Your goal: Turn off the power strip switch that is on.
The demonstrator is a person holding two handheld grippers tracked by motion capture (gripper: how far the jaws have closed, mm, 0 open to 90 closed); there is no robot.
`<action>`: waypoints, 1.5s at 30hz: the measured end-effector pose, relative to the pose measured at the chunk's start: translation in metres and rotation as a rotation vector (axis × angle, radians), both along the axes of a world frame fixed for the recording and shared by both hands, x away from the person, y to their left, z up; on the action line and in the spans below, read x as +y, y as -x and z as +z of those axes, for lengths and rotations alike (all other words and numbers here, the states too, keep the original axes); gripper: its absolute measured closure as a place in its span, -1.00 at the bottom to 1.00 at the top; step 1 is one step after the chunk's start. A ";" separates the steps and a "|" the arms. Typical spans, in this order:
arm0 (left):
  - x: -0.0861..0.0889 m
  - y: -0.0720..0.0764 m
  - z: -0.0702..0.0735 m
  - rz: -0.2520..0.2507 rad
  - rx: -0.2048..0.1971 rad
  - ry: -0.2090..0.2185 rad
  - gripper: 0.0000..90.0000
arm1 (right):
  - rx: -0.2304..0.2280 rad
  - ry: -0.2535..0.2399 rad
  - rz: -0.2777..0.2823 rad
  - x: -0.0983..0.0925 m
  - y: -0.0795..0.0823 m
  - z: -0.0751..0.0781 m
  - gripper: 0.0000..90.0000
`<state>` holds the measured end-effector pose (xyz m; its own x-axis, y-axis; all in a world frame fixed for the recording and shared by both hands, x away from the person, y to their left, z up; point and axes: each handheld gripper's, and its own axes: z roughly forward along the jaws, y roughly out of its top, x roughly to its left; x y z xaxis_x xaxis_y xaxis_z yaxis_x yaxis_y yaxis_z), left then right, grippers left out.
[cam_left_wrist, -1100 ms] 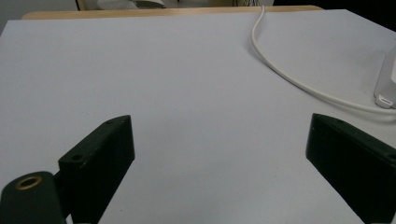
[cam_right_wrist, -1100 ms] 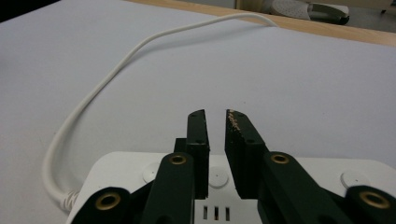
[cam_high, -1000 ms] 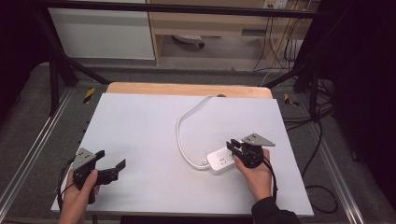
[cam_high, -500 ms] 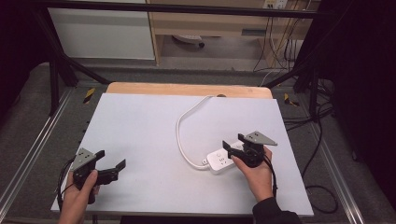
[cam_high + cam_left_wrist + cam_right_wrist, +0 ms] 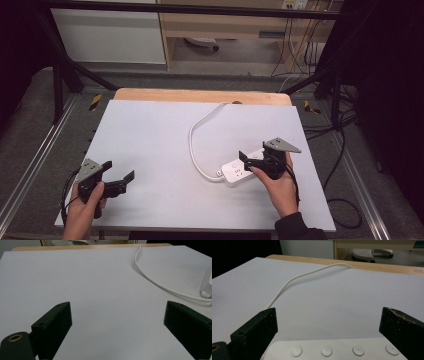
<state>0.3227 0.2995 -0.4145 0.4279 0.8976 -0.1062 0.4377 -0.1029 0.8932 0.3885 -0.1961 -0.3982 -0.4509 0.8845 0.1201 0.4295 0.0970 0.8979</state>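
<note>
Two grippers are on the table (image 5: 150, 130), one per hand. Right gripper (image 5: 254, 161) sits at the right side, jaws spread wide and just opened up; the white power strip (image 5: 240, 170) lies flat between/under them, w/ neither pad pressing on it. In the right gripper view the strip's top w/ its row of round dots (image 5: 327, 350) runs across the bottom, left jaw near its left end, right jaw above its right end, both standing clear of it. Can't tell if a jaw tip grazes the strip's edge. Strip's white cord (image 5: 200, 135) loops from its left end toward the table's far edge and drops off there.

Left gripper (image 5: 120, 181) rests low at the near left corner, jaws wide apart, nothing between them but bare white tabletop. Left gripper view has the cord (image 5: 150, 277) curving past at the right and the strip's end (image 5: 207, 282) at the far right edge, well apart from the jaws.

Vs a sec ago: right jaws were pinched close on the strip's right end, now wide. Strip looks in approx the same spot, same angle. Right hand barely shifted. Left hand and gripper: same place, same opening.
</note>
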 end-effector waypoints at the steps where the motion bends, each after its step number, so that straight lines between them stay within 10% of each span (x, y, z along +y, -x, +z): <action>1: 0.000 0.000 0.000 0.000 -0.001 -0.001 -0.83 | -0.002 -0.001 -0.001 0.000 0.000 0.000 -0.94; 45: 0.004 0.002 0.000 0.009 -0.007 0.015 -0.84 | -0.068 -0.002 -0.078 -0.064 0.035 0.007 -0.93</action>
<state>0.3208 0.3035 -0.4142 0.4204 0.8998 -0.1166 0.4322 -0.0856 0.8977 0.3539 -0.2601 -0.3908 -0.3879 0.9170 0.0931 0.3740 0.0642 0.9252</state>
